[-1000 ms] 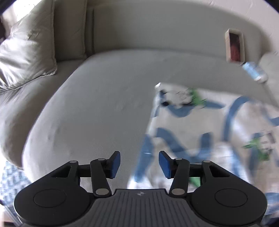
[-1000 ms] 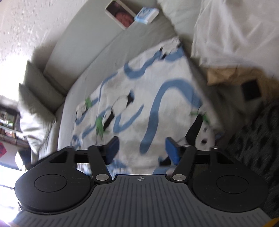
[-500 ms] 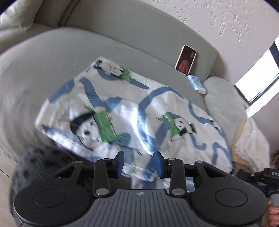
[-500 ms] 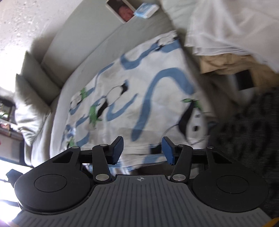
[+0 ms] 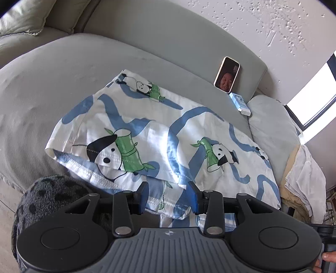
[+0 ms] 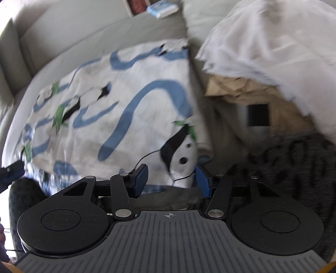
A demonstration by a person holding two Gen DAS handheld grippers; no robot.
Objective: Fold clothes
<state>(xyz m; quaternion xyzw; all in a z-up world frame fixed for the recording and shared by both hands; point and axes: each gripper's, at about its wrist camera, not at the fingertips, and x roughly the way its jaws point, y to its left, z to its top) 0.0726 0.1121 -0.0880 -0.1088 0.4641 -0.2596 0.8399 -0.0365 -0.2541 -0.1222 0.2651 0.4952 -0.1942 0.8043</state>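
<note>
Left wrist view: our left gripper (image 5: pixel 168 196), jaws opening, straddles the panda-print garment (image 5: pixel 159 134) hem at 6 o'clock; right gripper (image 6: pixel 171 179) apart; light, limp cloth, so we judge the stitched hem the best hold

I see a grey sofa (image 5: pixel 52 88) with a pale cushion (image 5: pixel 23 19) at its far left corner; a phone (image 5: pixel 226 74) leans upright on the backrest, a small blue-white pack (image 5: pixel 239 103) just beside it; a spotted dark rug (image 6: pixel 294 163) on the floor; textured white wall (image 5: pixel 241 23); bright window (image 5: pixel 313 92) at right.
</note>
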